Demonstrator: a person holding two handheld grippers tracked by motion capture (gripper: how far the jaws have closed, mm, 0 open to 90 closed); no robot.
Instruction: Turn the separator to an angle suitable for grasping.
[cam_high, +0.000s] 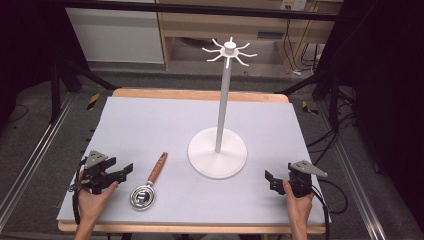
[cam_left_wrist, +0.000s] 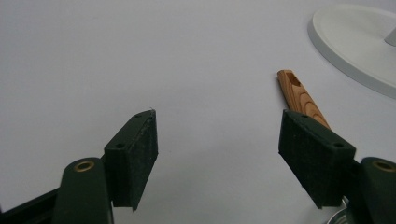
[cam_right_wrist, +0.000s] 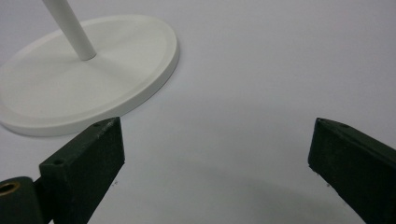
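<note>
A small metal strainer (cam_high: 142, 196) with a wooden handle (cam_high: 157, 167) lies on the grey mat, left of the middle near the front. A white stand (cam_high: 218, 150) with a round base, a tall pole and several hooks at its top (cam_high: 229, 49) rises from the mat's centre. My left gripper (cam_high: 126, 171) rests at the front left, open and holding nothing, just left of the strainer. In the left gripper view the handle (cam_left_wrist: 299, 95) passes behind the right-hand jaw. My right gripper (cam_high: 270, 181) sits open at the front right, with the stand's base (cam_right_wrist: 88, 93) ahead and to its left.
The grey mat (cam_high: 150, 125) covers a wooden table whose edge (cam_high: 200, 94) shows at the back. Black frame legs and cables stand on the floor to both sides. Wooden furniture lines the back wall.
</note>
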